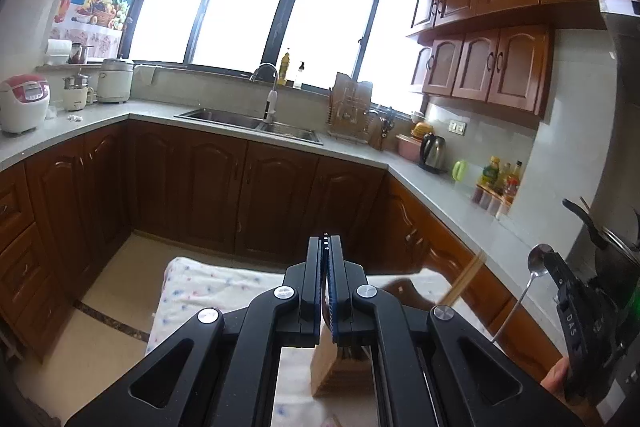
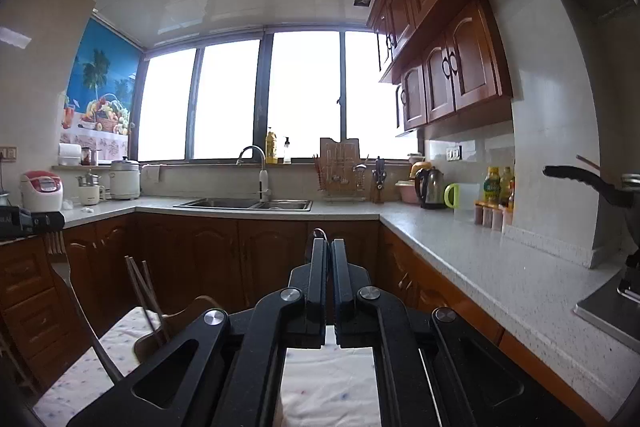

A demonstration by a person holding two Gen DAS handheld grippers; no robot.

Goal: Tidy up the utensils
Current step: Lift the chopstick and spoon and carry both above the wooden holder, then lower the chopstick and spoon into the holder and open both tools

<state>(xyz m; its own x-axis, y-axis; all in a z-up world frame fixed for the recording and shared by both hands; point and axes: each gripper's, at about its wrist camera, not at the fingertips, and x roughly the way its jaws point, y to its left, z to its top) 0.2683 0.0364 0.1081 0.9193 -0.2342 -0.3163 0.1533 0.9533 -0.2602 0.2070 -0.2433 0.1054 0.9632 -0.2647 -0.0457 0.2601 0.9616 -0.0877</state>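
My left gripper is shut on a wooden utensil holder, whose block hangs below the jaws over a cloth-covered table. Chopsticks stick up from it on the right. The right gripper appears at the right edge of the left wrist view, gripping a metal spoon by its bowl, handle pointing down. In the right wrist view my right gripper is shut, with a thin metal rim of the spoon showing at its tips. The holder with chopsticks sits at lower left there.
An L-shaped counter runs along the right, with a kettle, bottles and a pan handle. A sink lies under the window. Wooden cabinets stand behind the table.
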